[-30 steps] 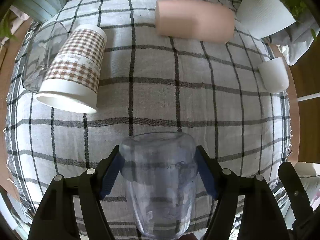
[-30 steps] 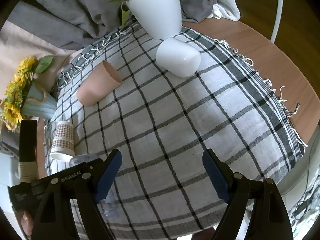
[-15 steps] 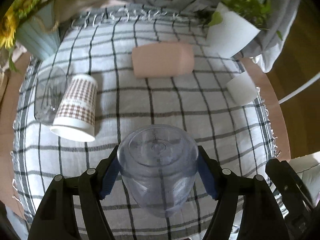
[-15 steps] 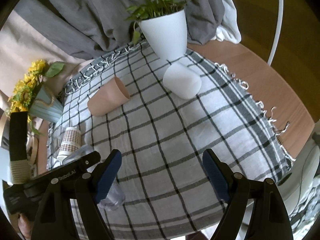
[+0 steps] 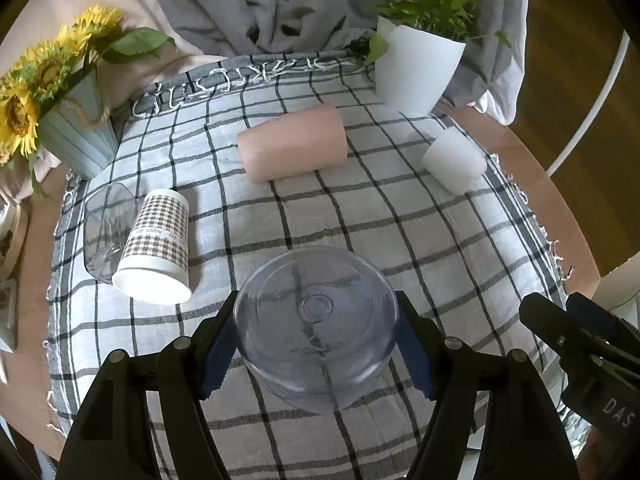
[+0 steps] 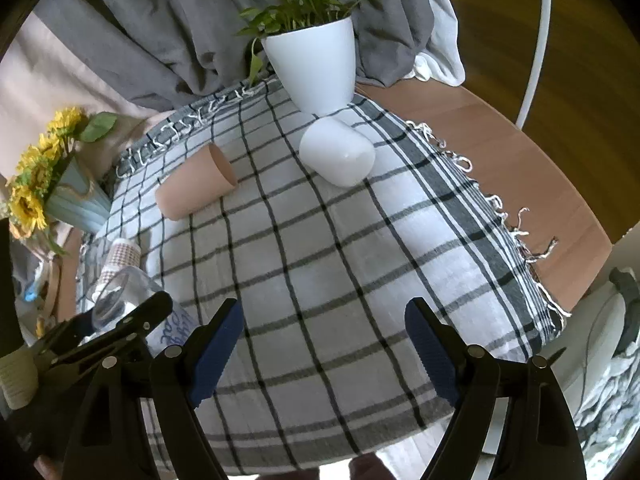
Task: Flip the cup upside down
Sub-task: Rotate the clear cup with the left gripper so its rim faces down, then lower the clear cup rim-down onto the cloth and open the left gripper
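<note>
My left gripper (image 5: 316, 356) is shut on a clear plastic cup (image 5: 316, 320) and holds it above the checked cloth, its flat base turned toward the camera. The same cup (image 6: 128, 300) shows at the lower left of the right wrist view, held in the left gripper. My right gripper (image 6: 324, 344) is open and empty over the cloth's near edge; it also shows at the right edge of the left wrist view (image 5: 584, 344).
On the checked cloth (image 5: 400, 232) lie a pink cup (image 5: 292, 148), a white cup (image 5: 454, 160), a houndstooth paper cup (image 5: 156, 248) and a clear glass (image 5: 106, 228). A white plant pot (image 5: 416, 68) and a sunflower vase (image 5: 76, 128) stand at the back.
My left gripper has lifted and tilted up with the clear cup, whose base now faces the camera. The right gripper has risen and pulled back slightly, staying open.
</note>
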`<state>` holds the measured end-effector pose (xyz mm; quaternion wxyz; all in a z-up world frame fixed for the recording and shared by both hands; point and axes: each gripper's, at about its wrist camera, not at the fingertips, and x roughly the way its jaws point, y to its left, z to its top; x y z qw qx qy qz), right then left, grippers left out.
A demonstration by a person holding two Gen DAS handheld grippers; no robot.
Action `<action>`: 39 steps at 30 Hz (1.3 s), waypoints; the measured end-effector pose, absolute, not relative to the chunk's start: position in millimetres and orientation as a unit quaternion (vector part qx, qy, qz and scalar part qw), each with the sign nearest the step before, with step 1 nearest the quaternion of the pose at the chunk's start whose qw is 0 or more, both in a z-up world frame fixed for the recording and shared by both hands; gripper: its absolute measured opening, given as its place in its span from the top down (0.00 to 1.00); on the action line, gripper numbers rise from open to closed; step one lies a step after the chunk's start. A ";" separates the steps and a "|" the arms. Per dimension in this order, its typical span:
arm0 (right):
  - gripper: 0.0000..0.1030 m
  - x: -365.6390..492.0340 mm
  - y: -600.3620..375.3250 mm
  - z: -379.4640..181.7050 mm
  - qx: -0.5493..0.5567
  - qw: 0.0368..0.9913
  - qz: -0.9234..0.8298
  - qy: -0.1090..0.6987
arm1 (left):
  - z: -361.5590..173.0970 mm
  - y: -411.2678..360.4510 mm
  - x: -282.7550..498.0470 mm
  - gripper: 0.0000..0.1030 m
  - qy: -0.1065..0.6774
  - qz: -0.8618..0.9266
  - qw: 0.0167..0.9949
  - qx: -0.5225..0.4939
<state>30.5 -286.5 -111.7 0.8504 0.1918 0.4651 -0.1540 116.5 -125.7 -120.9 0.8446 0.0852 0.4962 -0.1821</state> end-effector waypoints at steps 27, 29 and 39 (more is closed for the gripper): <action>0.19 18.2 -280.7 -106.2 0.184 0.852 -0.151 0.467 | -124.7 -115.5 98.2 0.13 0.522 -0.195 0.828 0.058; 0.19 16.9 -281.5 -104.7 0.184 0.852 -0.153 0.466 | -120.9 -114.0 95.6 0.13 0.520 -0.195 0.830 0.055; 0.11 -1.2 -276.2 -73.6 0.176 0.870 -0.156 0.434 | -76.0 -95.7 68.8 0.00 0.472 -0.176 0.863 0.041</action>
